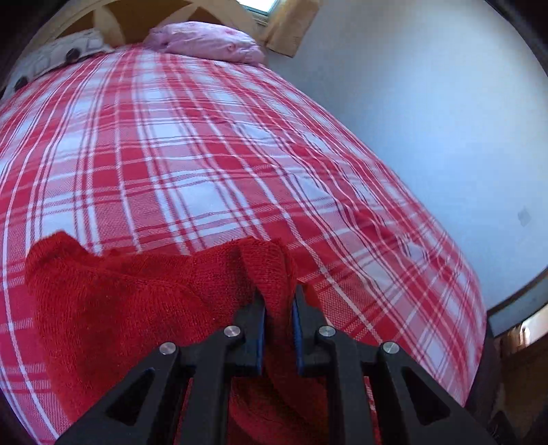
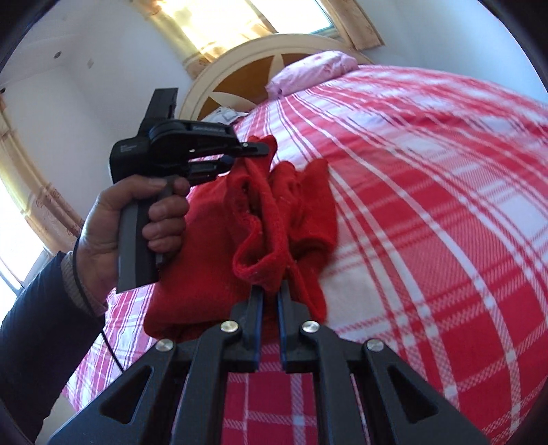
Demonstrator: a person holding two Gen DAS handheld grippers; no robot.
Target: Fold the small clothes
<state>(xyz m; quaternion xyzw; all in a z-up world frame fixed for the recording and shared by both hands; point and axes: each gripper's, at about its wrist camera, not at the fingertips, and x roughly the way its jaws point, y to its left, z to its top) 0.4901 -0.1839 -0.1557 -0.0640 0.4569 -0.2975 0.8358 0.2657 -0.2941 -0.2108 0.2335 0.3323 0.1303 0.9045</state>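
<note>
A small red knitted garment (image 1: 113,304) hangs bunched over the red-and-white checked bedspread (image 1: 191,143). My left gripper (image 1: 279,296) is shut on one edge of it, with a fold of red knit pinched between the blue pads. In the right wrist view the red knitted garment (image 2: 274,212) stretches from my right gripper (image 2: 270,294), which is shut on its ribbed hem, up to the left gripper (image 2: 255,150), which grips the far edge. A hand (image 2: 137,219) in a dark sleeve holds the left gripper's handle.
A pink pillow (image 1: 209,41) and a patterned pillow (image 1: 58,51) lie at the head of the bed by the wooden headboard (image 2: 239,68). A white wall (image 1: 428,102) runs along the bed's right side. Curtained windows (image 2: 222,24) sit behind.
</note>
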